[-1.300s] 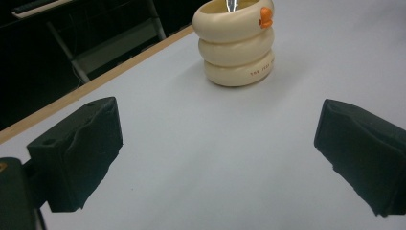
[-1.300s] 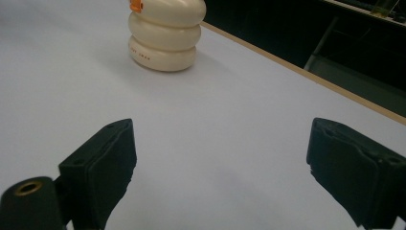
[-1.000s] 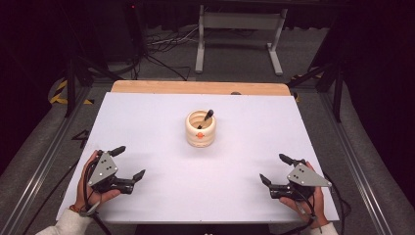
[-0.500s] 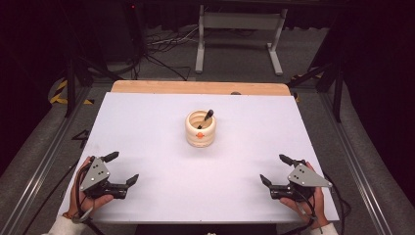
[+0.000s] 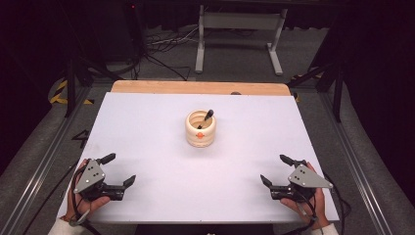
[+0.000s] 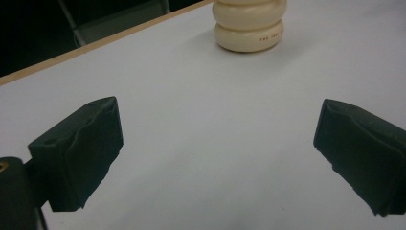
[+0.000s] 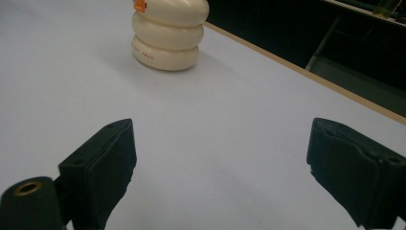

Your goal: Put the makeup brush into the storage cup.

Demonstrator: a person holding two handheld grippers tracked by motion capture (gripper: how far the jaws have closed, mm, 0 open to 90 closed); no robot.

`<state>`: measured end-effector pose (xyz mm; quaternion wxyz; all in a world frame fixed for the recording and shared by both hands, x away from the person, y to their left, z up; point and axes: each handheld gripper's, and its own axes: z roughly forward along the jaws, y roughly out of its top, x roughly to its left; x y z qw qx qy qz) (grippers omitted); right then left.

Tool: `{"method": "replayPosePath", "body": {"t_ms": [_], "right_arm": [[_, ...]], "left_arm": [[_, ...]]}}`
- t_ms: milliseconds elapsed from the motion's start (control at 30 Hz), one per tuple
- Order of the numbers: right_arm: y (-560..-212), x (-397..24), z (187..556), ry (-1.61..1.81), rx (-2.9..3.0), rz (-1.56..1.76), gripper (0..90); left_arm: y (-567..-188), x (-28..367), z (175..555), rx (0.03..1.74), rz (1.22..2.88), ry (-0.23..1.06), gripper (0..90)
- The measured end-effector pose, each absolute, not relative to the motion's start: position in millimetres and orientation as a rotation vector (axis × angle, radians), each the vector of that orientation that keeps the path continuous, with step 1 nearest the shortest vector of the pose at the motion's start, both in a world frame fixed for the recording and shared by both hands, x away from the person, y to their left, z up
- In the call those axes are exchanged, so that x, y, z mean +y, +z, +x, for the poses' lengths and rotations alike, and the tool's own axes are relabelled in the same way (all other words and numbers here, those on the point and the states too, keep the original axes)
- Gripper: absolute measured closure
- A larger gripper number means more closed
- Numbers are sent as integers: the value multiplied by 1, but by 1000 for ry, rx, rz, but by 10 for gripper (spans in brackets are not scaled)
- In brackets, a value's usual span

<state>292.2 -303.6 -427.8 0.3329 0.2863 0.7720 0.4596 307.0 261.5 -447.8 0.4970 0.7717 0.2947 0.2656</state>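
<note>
Cream ribbed pot (image 5: pixel 200 129) at frame centre in the high view, upright on the white table (image 5: pixel 147 122), a dark stick (image 5: pixel 206 118) leaning out of its mouth toward upper right. Orange spot on the near wall.

Left gripper (image 5: pixel 117 170) at lower left, jaws spread wide, empty. Right gripper (image 5: pixel 277 170) at lower right, likewise spread and empty. Both well apart from the pot.

Probably stiff, glazed ceramic: fairly heavy, smooth, breakable if tipped. Best taken across the body, jaws seated in a groove between the bulging rings to stop slipping. Stick likely light and loose, liftable by its upper end.
</note>
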Motion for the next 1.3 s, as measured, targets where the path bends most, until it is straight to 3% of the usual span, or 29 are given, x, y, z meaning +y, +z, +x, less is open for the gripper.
{"method": "replayPosePath", "body": {"t_ms": [1300], "right_arm": [[-429, -301, 293, 1185, 2031, 735, 106]], "left_arm": [[-448, 250, 307, 672, 1895, 615, 43]]}}
